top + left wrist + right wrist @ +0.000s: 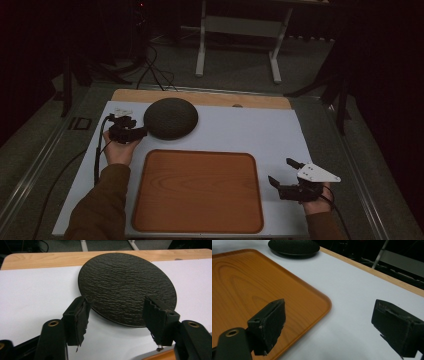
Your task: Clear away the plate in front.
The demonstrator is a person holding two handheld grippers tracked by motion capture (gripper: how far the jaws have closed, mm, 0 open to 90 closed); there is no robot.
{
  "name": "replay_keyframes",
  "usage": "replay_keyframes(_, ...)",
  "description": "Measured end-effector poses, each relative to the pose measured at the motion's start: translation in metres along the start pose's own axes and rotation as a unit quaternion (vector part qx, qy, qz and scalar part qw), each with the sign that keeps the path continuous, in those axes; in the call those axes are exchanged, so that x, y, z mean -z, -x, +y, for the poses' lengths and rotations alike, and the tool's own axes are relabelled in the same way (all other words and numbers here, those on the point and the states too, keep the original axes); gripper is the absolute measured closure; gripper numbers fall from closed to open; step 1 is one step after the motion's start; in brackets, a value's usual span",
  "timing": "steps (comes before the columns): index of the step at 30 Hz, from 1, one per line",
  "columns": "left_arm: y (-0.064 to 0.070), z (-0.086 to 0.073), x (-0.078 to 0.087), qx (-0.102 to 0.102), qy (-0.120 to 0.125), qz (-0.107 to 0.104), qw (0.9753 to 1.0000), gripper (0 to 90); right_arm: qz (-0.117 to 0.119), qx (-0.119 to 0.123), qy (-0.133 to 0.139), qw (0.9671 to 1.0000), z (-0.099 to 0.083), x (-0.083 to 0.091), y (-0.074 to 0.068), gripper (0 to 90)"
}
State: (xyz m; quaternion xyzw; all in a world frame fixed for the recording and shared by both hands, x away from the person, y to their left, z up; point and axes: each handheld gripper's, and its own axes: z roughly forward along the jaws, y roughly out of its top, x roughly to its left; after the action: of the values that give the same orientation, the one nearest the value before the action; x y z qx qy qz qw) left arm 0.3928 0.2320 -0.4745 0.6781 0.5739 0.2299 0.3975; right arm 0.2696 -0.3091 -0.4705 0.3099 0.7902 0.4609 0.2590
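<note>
Top view of a white surface point(260, 130) with a wooden strip along its far edge. A dark, rough-textured round plate point(171, 118) lies at the far left of the surface, flat and upright. A wooden tray point(198, 191) with rounded corners and a low rim lies at the near middle, apart from the plate.

The left hand-held gripper point(131, 133) sits just left of the plate, its tips at the plate's near left rim. In the left gripper view its jaws stand wide open, one on each side of the near edge of the plate point(127, 287); the left-hand jaw overlaps the rim, though whether it touches cannot be told, and the right-hand jaw stands in front of the plate's rim. Nothing is clamped between them. A black cable point(98, 150) trails from this gripper toward the near left. The left hand point(120, 150) holds it from below.

The right hand-held gripper point(283, 172) rests at the near right of the surface, just beside the right edge of the tray, with its grey three-cornered plate on top. In the right gripper view its jaws are spread wide and hold nothing; between them lie bare white surface and the tray's point(249, 285) far right corner, with the plate point(294, 247) far off behind.

Beyond the surface stand the legs of a light-coloured frame point(237, 45) on a dim floor.
</note>
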Motion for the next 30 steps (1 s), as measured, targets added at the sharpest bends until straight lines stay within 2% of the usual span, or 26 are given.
replay_keyframes(4,-0.001,-0.001,-0.006,0.007,-0.004,-0.001,1.0,40.2,0.0,0.0,-0.001,1.0,0.0,0.0,0.0,11.8)
replay_keyframes(10,-0.004,-0.004,-0.021,0.025,-0.017,-0.001,0.9995,42.4,0.0,0.0,-0.002,1.0,0.0,0.0,0.0,11.7)
replay_keyframes(12,-0.004,-0.006,-0.025,0.034,-0.017,0.005,0.9993,42.4,0.0,0.001,-0.002,1.0,0.0,0.0,0.0,11.7)
replay_keyframes(14,-0.004,-0.007,-0.03,0.044,-0.019,-0.001,0.9989,42.0,0.0,0.002,-0.003,1.0,0.0,0.0,-0.001,11.8)
replay_keyframes(20,-0.003,-0.012,-0.045,0.058,-0.03,-0.002,0.9979,44.3,0.001,0.001,-0.003,1.0,0.0,0.0,0.0,11.8)
replay_keyframes(25,-0.007,-0.014,-0.051,0.08,-0.037,-0.006,0.996,49.1,0.002,0.001,-0.003,1.0,-0.001,0.0,0.0,11.8)
replay_keyframes(30,-0.012,-0.017,-0.056,0.093,-0.043,0.002,0.9947,57.6,0.002,0.0,-0.006,1.0,-0.001,-0.001,0.001,11.8)
